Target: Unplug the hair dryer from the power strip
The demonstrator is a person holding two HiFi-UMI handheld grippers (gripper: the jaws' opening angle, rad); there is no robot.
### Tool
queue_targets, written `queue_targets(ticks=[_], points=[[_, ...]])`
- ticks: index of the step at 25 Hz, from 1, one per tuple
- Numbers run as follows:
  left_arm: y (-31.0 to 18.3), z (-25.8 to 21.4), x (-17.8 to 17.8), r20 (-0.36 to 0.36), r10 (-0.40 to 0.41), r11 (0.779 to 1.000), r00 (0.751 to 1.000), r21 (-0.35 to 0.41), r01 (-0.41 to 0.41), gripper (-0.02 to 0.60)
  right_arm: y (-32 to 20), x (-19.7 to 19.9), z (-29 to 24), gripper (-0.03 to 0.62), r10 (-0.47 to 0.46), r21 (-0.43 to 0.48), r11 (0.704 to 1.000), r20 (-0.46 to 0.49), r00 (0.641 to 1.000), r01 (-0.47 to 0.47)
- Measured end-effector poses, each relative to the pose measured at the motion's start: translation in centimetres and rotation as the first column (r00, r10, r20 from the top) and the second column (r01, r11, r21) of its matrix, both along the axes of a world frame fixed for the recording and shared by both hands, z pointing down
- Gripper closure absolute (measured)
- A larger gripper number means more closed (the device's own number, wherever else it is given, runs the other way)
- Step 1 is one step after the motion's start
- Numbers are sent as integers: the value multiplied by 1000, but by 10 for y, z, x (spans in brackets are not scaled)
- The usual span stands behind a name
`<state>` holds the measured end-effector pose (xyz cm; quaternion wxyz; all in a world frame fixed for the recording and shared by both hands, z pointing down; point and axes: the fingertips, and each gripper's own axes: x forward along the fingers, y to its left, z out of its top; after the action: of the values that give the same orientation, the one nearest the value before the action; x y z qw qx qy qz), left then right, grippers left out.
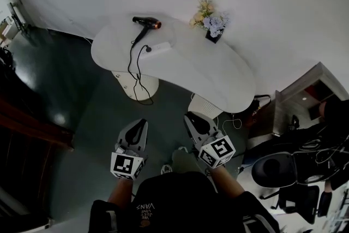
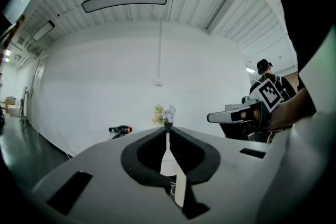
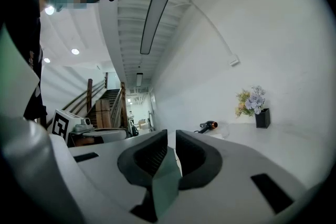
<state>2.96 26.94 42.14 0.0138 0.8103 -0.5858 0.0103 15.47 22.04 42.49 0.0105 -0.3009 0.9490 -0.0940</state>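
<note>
Dryer (image 1: 146, 22): I see it lying on its side at the far left end of the table (image 1: 218, 82), nozzle toward the flowers.
Cord (image 1: 132, 57): black. It runs from the dryer's handle toward me, then drops over the table's edge in loops.
Strip (image 1: 161, 48): white, flat on the table just beside the dryer, with a dark plug at its left end.
Flowers (image 1: 210, 20): a bunch in a dark pot, right of the dryer, by the wall.
Left tongs (image 1: 143, 123): pressed together, nothing in them, held level, well short of the table.
Right tongs (image 1: 188, 115): together too, empty, beside the left pair.
Chair (image 1: 275, 169): dark, off to my right.
</note>
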Motion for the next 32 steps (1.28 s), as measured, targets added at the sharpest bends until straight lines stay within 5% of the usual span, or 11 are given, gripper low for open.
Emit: queue_targets(ticks=[9,13,32], points=[[-57,14,-30,-5,-31,999,1000,-26,31,554,-62,-32,11,544,-17,-30,999,-28,999,17],[-89,19,-44,-1,-50,997,999,-66,49,485,-96,-46,19,448,-36,-52,998,-47,998,34],[-228,52,-80,32,-140,978,990,-150,143,341,-252,-89,49,415,-176,-102,981,-98,980,166]])
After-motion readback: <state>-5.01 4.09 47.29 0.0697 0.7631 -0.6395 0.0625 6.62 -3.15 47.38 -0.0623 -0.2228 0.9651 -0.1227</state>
